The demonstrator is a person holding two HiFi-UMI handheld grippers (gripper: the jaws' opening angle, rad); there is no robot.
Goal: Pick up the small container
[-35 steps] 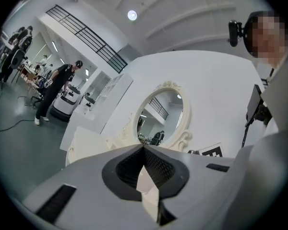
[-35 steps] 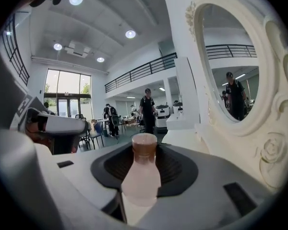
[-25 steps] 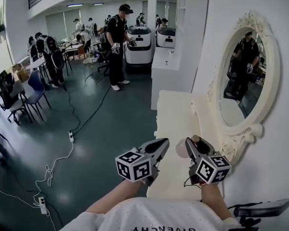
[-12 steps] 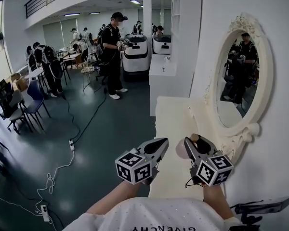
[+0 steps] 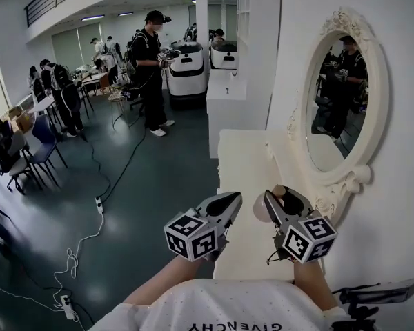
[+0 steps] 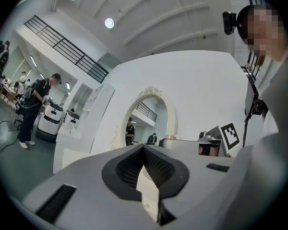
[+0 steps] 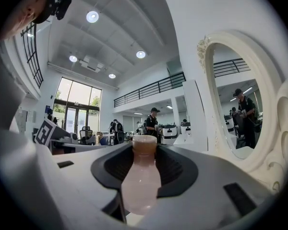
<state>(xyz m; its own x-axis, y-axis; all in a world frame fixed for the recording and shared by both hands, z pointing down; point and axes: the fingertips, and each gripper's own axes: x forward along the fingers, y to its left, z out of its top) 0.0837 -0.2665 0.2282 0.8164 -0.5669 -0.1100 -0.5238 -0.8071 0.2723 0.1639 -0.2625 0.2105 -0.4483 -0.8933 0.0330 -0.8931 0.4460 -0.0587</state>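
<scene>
Status from where I'm standing: right gripper [image 5: 279,204] is clamped on the small container [image 7: 140,178], a pale pink bottle with a tan cap, pads pressing on its rounded body. In the right gripper view it stands cap-up at 12 o'clock between the jaws. In the head view it sits low at about 5 o'clock and looks to be off the cream dresser top [image 5: 245,161], so I'd call the pick essentially done.

Left gripper [image 5: 232,201] hangs just beside it at 6 o'clock with its jaws together and nothing in them.

Risks as I see them:
- The pads are on a curved, smooth-looking belly rather than the neck, so the bottle could pivot or squirt out if the grip eases or the wrist rolls hard.
- The ornate mirror frame [image 5: 334,195] is near, at 3 o'clock of the right gripper. A swing that way could clip the bottle or the marker cube.
- The two grippers are close. If the left one drifts toward 3 o'clock, it could bump the bottle.
- Other people [image 5: 152,67] at 11 o'clock are well apart from the dresser, so I see no problem there.
</scene>
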